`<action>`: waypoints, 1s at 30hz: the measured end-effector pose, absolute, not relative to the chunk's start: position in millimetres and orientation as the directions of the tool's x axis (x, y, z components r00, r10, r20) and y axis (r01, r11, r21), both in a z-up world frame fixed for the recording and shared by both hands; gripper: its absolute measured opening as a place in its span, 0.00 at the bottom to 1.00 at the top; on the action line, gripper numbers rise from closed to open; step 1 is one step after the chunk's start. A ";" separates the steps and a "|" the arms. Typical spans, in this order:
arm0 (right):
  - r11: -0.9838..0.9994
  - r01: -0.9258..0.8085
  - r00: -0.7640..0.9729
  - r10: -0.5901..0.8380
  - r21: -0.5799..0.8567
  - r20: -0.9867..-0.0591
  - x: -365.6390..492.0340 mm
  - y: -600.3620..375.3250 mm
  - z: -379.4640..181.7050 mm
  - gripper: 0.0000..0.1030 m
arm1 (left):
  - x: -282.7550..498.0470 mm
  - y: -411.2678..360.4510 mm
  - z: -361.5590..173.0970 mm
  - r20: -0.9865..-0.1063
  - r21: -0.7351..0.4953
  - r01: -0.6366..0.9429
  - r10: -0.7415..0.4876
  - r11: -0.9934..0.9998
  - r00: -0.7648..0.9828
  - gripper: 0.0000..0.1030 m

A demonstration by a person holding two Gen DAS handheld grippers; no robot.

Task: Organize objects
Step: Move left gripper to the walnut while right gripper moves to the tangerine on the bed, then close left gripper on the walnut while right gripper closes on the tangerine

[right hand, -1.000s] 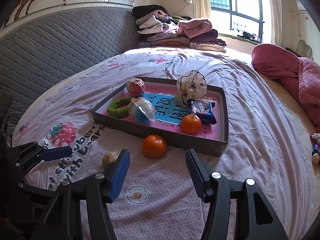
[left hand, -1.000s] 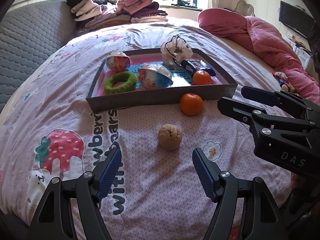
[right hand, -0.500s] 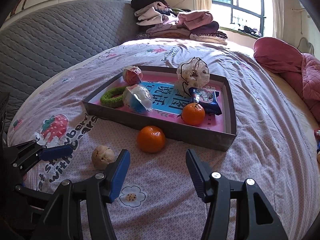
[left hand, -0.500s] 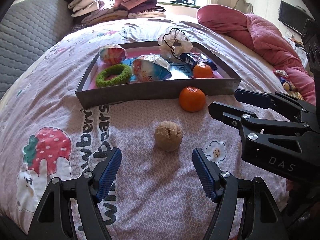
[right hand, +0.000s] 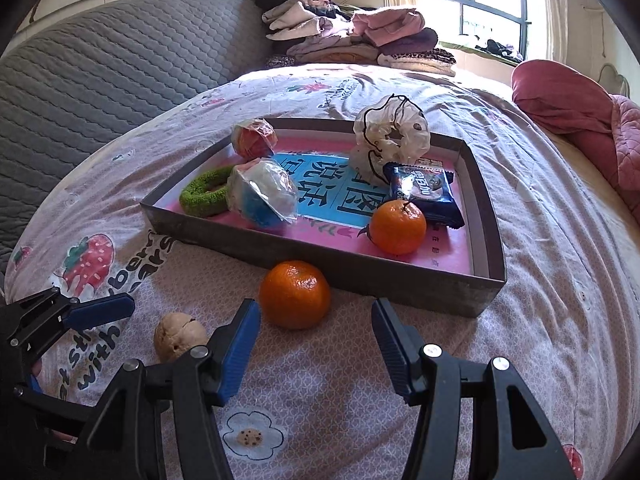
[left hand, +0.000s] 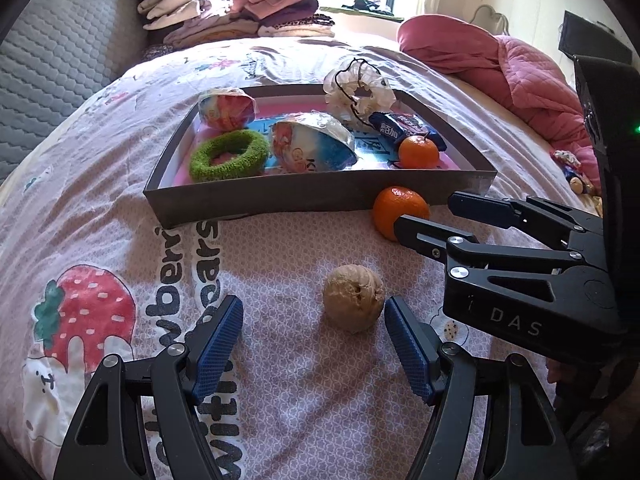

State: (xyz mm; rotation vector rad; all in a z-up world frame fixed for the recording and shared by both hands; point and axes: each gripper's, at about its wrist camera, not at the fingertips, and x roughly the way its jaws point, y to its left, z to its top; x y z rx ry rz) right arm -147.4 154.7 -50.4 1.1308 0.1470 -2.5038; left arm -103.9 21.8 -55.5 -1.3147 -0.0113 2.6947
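Observation:
A grey tray (left hand: 280, 196) (right hand: 400, 284) with a pink floor lies on the bed. It holds a green scrunchie (left hand: 228, 154), two wrapped balls, a white scrunchie (right hand: 390, 136), a blue snack packet (right hand: 424, 192) and an orange (right hand: 397, 222). In front of the tray a second orange (right hand: 294, 294) (left hand: 394, 208) rests on the sheet, at the mouth of my open right gripper (right hand: 315, 306) (left hand: 426, 211). A walnut (left hand: 354, 298) (right hand: 180, 336) lies just ahead of my open left gripper (left hand: 312, 304), nearer its right finger. Neither gripper holds anything.
The bed carries a pink sheet with a strawberry print (left hand: 84, 312). Folded clothes (right hand: 352, 36) are stacked at the far end by the window. A grey quilted headboard (right hand: 100, 80) rises on the left, and a red quilt (left hand: 500, 64) is bunched on the right.
Both grippers have come forward and down toward the sheet. The walnut now sits close to the left fingertips and the loose orange close to the right ones. Jaw openings are unchanged.

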 end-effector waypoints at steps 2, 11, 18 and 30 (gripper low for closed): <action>-0.915 0.396 -0.593 -0.315 0.072 -0.741 -150.3 152.6 -52.6 0.56 | -105.9 19.9 -56.3 -0.783 -0.083 -0.126 0.143 -0.989 -0.605 0.72; -0.902 0.422 -0.572 -0.343 0.091 -0.745 -163.1 145.4 -61.4 0.56 | -113.2 20.9 -60.0 -0.777 -0.094 -0.140 0.161 -0.986 -0.609 0.73; -0.880 0.454 -0.537 -0.393 0.137 -0.747 -167.0 143.7 -64.8 0.42 | -118.5 21.5 -62.4 -0.772 -0.098 -0.146 0.168 -0.984 -0.613 0.67; -0.874 0.457 -0.532 -0.416 0.164 -0.737 -163.8 145.7 -62.7 0.40 | -118.9 20.0 -62.6 -0.764 -0.126 -0.167 0.203 -0.978 -0.612 0.32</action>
